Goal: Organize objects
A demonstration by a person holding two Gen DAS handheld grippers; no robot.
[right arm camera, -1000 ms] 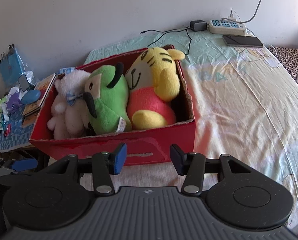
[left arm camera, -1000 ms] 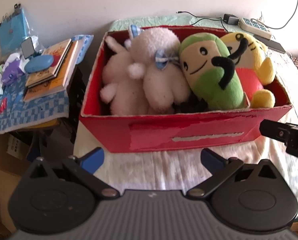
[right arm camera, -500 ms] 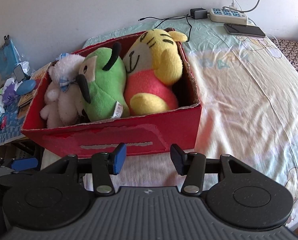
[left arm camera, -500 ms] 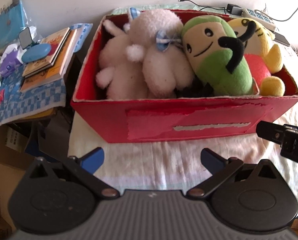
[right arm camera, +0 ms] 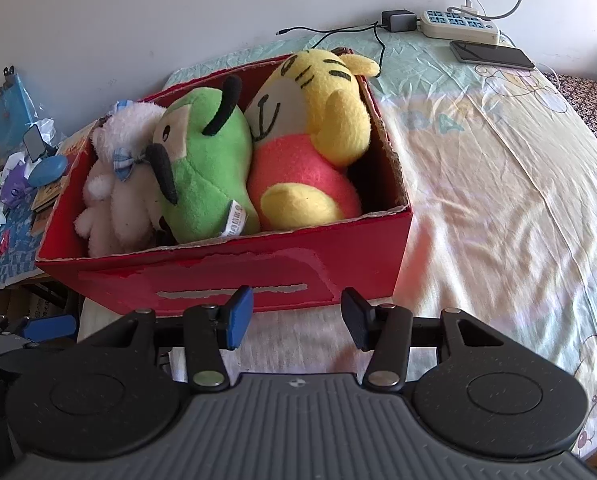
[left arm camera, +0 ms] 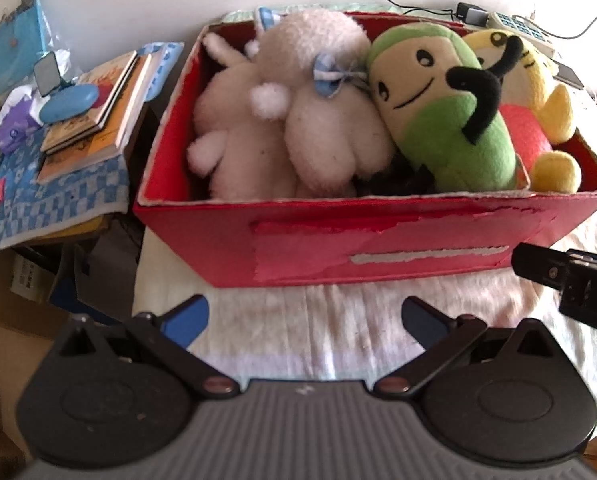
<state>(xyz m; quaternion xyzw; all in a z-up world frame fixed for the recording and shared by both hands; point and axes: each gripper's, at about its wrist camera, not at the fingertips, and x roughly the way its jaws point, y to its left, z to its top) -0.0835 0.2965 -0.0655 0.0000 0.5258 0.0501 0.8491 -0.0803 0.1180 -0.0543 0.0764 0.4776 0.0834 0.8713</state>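
The red cardboard box (left arm camera: 378,248) of plush toys on the bed (right arm camera: 498,200) now looms nearer than a second ago. Left gripper (left arm camera: 304,316) gapes wide, right gripper (right arm camera: 296,318) half-spread; both sets of fingers are empty, short of the box.

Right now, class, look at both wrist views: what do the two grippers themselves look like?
Each gripper, left and right, has a ribbed grey body, two round black housings, and black linkage arms with silver pivot screws. Its fingers are thin and flat: the one on the left in each view shows a blue pad, the other looks dark. No cables, hands or sleeves show.
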